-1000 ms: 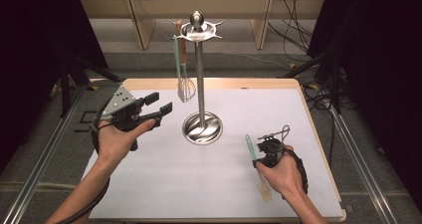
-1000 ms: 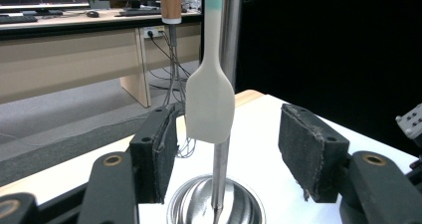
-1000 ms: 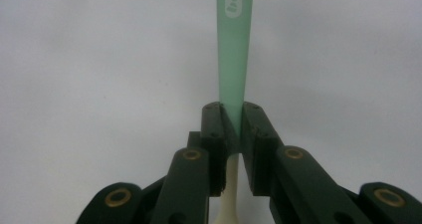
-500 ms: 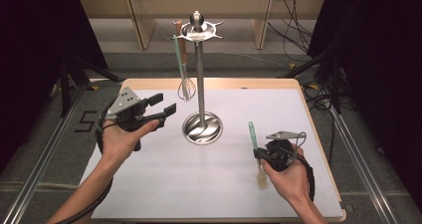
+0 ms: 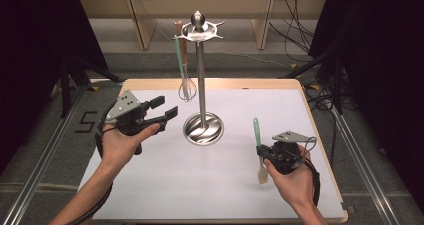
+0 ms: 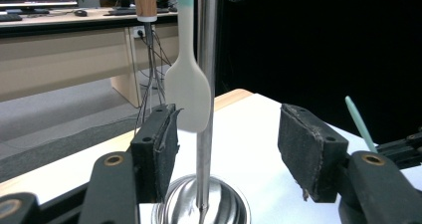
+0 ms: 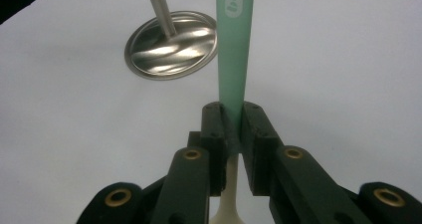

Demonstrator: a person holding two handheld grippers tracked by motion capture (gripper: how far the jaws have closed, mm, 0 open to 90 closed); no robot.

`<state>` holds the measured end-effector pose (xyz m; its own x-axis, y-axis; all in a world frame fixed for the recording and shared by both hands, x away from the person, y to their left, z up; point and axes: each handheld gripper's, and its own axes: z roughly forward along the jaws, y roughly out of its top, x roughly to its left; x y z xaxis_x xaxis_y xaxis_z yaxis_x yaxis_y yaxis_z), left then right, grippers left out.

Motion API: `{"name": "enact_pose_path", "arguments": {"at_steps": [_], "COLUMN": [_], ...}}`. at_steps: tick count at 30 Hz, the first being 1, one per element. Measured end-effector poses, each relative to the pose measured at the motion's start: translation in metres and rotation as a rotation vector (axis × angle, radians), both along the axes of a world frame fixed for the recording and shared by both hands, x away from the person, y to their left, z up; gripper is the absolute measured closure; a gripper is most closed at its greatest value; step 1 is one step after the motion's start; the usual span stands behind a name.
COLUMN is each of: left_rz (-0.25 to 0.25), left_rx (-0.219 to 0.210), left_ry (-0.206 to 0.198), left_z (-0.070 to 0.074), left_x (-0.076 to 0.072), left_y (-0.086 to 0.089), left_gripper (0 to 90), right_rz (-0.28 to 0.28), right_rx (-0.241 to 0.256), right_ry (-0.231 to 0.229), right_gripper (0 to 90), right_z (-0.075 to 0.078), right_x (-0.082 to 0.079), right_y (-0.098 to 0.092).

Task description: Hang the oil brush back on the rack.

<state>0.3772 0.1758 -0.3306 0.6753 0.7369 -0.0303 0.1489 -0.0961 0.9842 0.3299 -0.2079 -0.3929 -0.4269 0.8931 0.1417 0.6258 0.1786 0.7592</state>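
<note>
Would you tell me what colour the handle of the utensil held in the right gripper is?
The handle is mint green, seen best in the right gripper view.

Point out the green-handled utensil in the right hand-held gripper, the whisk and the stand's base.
Green-handled utensil (image 5: 256, 130): high view, on its green handle.
Whisk (image 5: 187, 89): high view, on its wire head.
Stand's base (image 5: 203, 129): high view, on the round steel plate.
</note>
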Motion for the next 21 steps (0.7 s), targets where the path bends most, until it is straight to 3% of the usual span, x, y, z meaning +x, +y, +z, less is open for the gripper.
{"name": "enact_pose_path", "arguments": {"at_steps": [3, 4, 9, 11, 12, 14, 15, 17, 18, 21], "left_rz": [-0.016, -0.019, -0.049, -0.059, -0.065, -0.090, -0.101, -0.119, -0.129, -0.171], "left_rx": [-0.002, -0.004, -0.009, -0.011, -0.014, -0.027, -0.031, -0.036, -0.040, -0.057], "left_ry": [0.006, 0.010, 0.018, 0.019, 0.019, 0.019, 0.020, 0.017, 0.019, 0.035], "left_z": [-0.001, -0.001, -0.001, -0.001, -0.001, -0.001, 0.000, 0.001, 0.001, 0.001], "left_x": [-0.001, -0.002, -0.001, -0.001, 0.000, -0.001, -0.001, -0.003, -0.003, -0.005], "left_y": [-0.004, -0.005, -0.015, -0.020, -0.022, -0.029, -0.032, -0.038, -0.041, -0.049], "left_gripper": [40.4, 40.6, 41.1, 41.6, 41.8, 42.2, 42.3, 42.8, 43.1, 43.7], "right_rz": [0.011, 0.010, 0.026, 0.034, 0.013, 0.031, 0.049, 0.042, 0.060, 0.062], "right_rx": [0.005, 0.024, 0.021, 0.035, 0.034, 0.027, 0.022, 0.041, 0.010, 0.024], "right_ry": [-0.032, -0.032, -0.054, -0.090, -0.063, -0.094, -0.130, -0.136, -0.142, -0.161], "right_gripper": [82.0, 82.0, 82.0, 82.0, 82.0, 82.0, 82.0, 82.0, 82.0, 82.0], "right_z": [0.004, 0.005, 0.011, 0.012, 0.016, 0.018, 0.019, 0.022, 0.025, 0.028], "right_x": [-0.002, -0.004, -0.002, 0.001, -0.002, -0.001, 0.000, -0.002, -0.002, -0.004], "right_y": [0.003, 0.005, 0.008, 0.010, 0.012, 0.013, 0.014, 0.020, 0.019, 0.028]}}
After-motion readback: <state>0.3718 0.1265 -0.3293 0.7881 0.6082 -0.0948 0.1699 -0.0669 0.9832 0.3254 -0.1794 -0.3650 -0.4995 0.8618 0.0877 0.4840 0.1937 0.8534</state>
